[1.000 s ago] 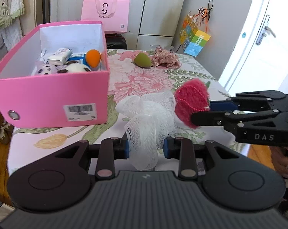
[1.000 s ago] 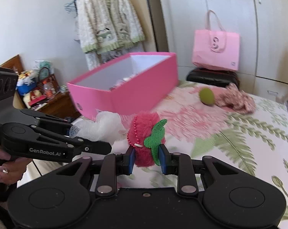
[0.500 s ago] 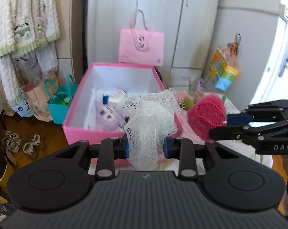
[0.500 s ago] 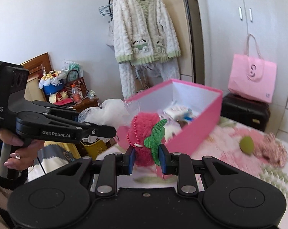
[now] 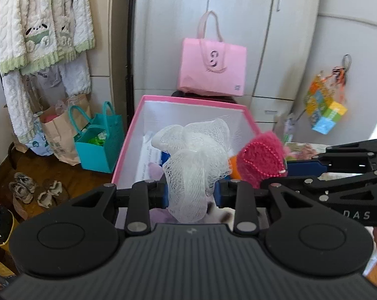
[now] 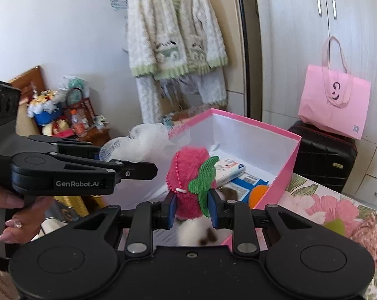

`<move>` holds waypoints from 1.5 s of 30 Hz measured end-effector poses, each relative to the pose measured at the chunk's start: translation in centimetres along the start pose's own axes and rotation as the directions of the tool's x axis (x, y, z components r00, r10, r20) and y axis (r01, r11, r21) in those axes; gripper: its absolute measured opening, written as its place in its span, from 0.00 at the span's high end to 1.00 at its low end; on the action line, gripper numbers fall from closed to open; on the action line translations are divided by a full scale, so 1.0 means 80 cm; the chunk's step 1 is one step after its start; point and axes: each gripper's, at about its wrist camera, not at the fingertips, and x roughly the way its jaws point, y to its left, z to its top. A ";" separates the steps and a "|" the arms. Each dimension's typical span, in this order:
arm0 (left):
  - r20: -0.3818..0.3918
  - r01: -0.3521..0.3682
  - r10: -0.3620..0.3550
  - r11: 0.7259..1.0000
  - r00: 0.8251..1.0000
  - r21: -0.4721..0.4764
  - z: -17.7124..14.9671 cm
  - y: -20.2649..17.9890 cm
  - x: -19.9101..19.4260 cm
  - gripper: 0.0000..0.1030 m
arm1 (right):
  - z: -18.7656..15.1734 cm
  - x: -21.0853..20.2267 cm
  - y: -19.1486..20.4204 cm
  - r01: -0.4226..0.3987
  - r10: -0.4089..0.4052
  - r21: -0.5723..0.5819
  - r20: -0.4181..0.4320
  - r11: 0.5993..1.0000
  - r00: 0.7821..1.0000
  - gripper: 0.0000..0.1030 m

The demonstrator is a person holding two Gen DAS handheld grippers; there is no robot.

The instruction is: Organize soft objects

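Note:
My left gripper [image 5: 192, 196] is shut on a white mesh bath pouf [image 5: 196, 162] and holds it above the open pink box [image 5: 188, 100]. My right gripper [image 6: 191, 208] is shut on a fuzzy pink strawberry toy [image 6: 188, 175] with a green leaf and pink beads, also over the box [image 6: 283, 172]. The toy shows in the left wrist view [image 5: 261, 160] just right of the pouf. The pouf shows in the right wrist view [image 6: 141, 145] to the left. Inside the box lie an orange sponge [image 6: 258, 195], packets and a spotted plush.
The box stands on a floral tablecloth [image 6: 326, 205], where a green sponge [image 6: 336, 226] and a pink knitted piece [image 6: 371, 235] lie. A pink tote [image 5: 211, 72] sits on a black case behind. Bags and shoes are on the floor at left [image 5: 96, 137].
Both grippers have moved on over the pink box with the pouf and the strawberry toy still held; the box interior now lies directly under them.

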 end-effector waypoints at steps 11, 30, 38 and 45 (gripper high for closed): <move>-0.130 -0.047 0.050 0.999 0.990 0.023 0.042 0.020 0.099 0.69 | 0.037 0.095 -0.043 0.115 -0.120 -0.054 -0.104 0.992 0.987 0.70; 0.003 -0.112 0.112 0.985 0.994 0.128 0.046 -0.009 0.053 0.43 | 0.036 0.070 -0.064 0.073 -0.075 -0.064 -0.038 0.995 0.996 0.44; 0.020 0.008 -0.011 0.985 1.000 0.171 0.034 -0.038 -0.027 0.34 | 0.008 -0.036 -0.053 0.069 -0.068 -0.083 0.020 0.994 0.998 0.40; 0.000 0.062 -0.064 0.974 0.998 0.220 0.011 -0.075 -0.081 0.30 | -0.027 -0.117 -0.067 0.075 -0.074 -0.040 0.038 0.996 0.997 0.37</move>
